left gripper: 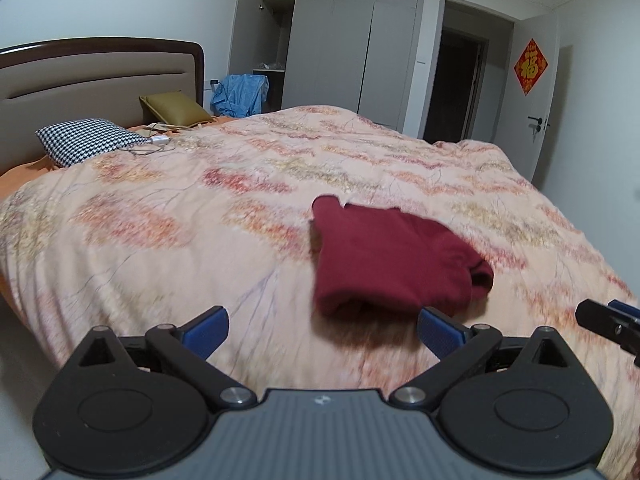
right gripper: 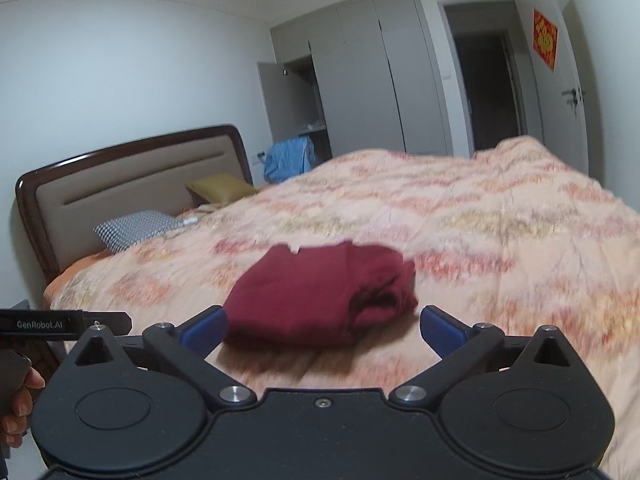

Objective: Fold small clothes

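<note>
The folded maroon garment (left gripper: pixel 384 256) lay on the floral quilt (left gripper: pixel 180 208), near the bed's near edge, its bunched layers at the right end. I held my left gripper (left gripper: pixel 322 330) just short of it, jaws spread wide, nothing between the blue pads (left gripper: pixel 206 330). My right gripper (right gripper: pixel 322 330) was likewise released and empty, the garment lying just beyond its fingertips. A houndstooth pillow (left gripper: pixel 86 140) and an olive cushion (left gripper: pixel 174 109) rested by the headboard (left gripper: pixel 96 76).
</note>
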The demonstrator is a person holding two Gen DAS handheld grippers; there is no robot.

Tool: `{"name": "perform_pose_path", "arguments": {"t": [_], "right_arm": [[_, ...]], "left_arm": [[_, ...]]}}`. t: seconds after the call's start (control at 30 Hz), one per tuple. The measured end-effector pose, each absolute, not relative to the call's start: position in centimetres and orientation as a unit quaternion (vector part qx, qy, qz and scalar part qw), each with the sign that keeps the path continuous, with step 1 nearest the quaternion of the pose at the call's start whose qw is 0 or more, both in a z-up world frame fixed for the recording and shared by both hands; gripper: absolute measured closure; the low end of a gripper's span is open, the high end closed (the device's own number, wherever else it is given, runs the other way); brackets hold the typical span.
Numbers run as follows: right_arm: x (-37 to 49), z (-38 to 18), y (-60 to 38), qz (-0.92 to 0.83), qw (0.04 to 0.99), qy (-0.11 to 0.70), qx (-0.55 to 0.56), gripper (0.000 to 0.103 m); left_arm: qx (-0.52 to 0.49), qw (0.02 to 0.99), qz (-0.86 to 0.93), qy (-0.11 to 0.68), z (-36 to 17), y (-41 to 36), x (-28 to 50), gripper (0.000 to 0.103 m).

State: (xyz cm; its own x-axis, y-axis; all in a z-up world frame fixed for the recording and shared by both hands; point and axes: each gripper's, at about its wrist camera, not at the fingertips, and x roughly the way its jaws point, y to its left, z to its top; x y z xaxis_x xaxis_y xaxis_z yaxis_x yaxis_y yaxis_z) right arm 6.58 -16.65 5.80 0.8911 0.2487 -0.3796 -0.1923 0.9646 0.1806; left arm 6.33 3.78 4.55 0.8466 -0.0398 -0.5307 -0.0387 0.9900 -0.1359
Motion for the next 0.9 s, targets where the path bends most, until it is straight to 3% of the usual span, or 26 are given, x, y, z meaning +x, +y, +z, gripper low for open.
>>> {"name": "perform_pose_path", "arguments": {"t": [0.3,0.9], "right_arm": [[3.9,3.9,-15.9,0.099,0.965,0.237,0.062,0.001],[4.3,4.0,-14.6,0.112,0.960,0.247,0.062,0.001]], "left_arm": [[-0.072,0.952,0.014,0.297,2.0,5.2,2.9,0.000],[-0.076,0.953,0.016,0.292,2.1,5.9,2.4,0.000]]}}
